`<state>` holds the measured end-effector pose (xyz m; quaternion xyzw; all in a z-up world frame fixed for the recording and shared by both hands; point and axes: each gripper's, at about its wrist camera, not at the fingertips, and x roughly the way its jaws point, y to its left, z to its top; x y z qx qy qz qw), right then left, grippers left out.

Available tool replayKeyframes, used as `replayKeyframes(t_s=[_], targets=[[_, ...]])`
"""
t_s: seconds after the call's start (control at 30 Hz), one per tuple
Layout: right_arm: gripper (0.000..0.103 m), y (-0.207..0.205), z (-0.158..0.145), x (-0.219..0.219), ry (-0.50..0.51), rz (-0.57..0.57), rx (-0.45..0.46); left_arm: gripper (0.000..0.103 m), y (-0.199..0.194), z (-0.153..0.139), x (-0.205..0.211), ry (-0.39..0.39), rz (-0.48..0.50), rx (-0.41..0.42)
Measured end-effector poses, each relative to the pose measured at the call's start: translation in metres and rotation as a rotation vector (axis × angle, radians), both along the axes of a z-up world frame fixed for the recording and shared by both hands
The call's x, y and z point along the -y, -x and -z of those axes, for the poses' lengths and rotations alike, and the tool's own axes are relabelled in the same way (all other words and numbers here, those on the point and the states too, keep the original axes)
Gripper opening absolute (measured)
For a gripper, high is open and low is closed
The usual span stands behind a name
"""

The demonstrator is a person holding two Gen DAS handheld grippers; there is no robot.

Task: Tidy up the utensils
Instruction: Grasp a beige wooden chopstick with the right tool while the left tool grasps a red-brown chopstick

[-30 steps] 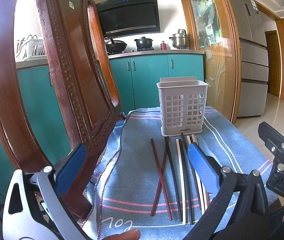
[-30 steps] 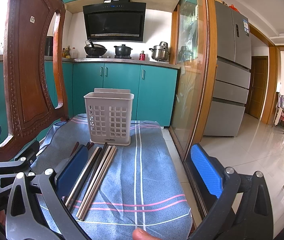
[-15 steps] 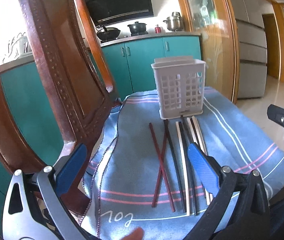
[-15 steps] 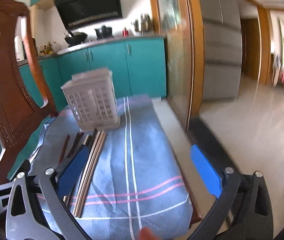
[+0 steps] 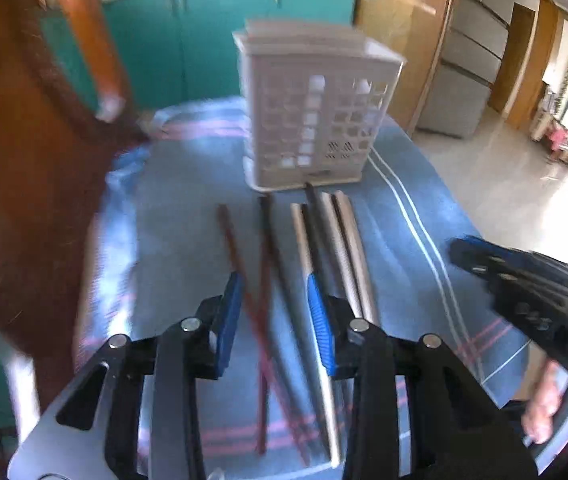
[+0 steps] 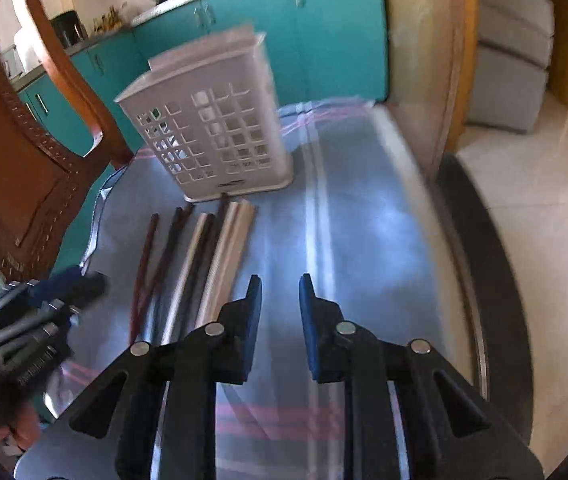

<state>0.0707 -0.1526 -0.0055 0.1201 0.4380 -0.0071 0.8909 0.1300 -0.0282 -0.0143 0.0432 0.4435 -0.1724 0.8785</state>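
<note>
A white slotted utensil basket stands upright at the far end of a blue striped cloth. In front of it lie several chopsticks: two crossed red-brown ones, dark ones, and pale ones. My left gripper hovers over the red-brown pair, its jaws closing; the sticks show in the gap but the pads do not press them. Just right of the pale sticks, my right gripper is over bare cloth, jaws closing with nothing between. Each gripper also shows in the other's view: the right gripper, the left gripper.
A carved wooden chair back rises at the cloth's left side. Teal cabinets and a glass door frame stand behind. The table's right edge drops to a tiled floor, with a grey fridge beyond.
Both grippers have tipped downward and moved in over the cloth towards the chopsticks. Both pairs of jaws have narrowed from wide open to a small gap.
</note>
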Motion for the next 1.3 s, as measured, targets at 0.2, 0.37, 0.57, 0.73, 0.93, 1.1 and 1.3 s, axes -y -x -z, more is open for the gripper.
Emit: replayKeyframes(t_s=[0.2, 0.37, 0.57, 0.73, 0.93, 1.1, 1.3], targets=[[0.023, -0.082, 0.037, -0.009, -0.061, -0.062, -0.19, 0.035, -0.038, 0.041, 0.007, -0.034, -0.023, -0.105], [0.025, -0.103, 0.049, -0.006, -0.092, -0.047, -0.212, 0.035, -0.042, 0.045, 0.001, 0.013, -0.009, -0.113], [0.025, -0.092, 0.047, -0.011, -0.094, -0.05, -0.207, 0.026, -0.049, 0.045, -0.007, 0.049, -0.007, -0.157], [0.009, -0.089, 0.045, -0.032, -0.01, -0.075, -0.206, 0.013, -0.046, 0.044, -0.007, 0.087, 0.001, -0.169], [0.008, -0.07, 0.024, -0.009, -0.073, -0.027, -0.151, 0.012, -0.051, 0.03, -0.02, 0.157, -0.016, -0.117], [0.009, -0.058, 0.017, 0.017, -0.128, -0.002, -0.141, 0.016, -0.062, 0.038, -0.021, 0.118, -0.04, -0.141], [0.023, -0.081, 0.034, 0.015, -0.083, 0.004, -0.225, 0.02, -0.089, 0.048, -0.005, 0.026, -0.063, -0.153]])
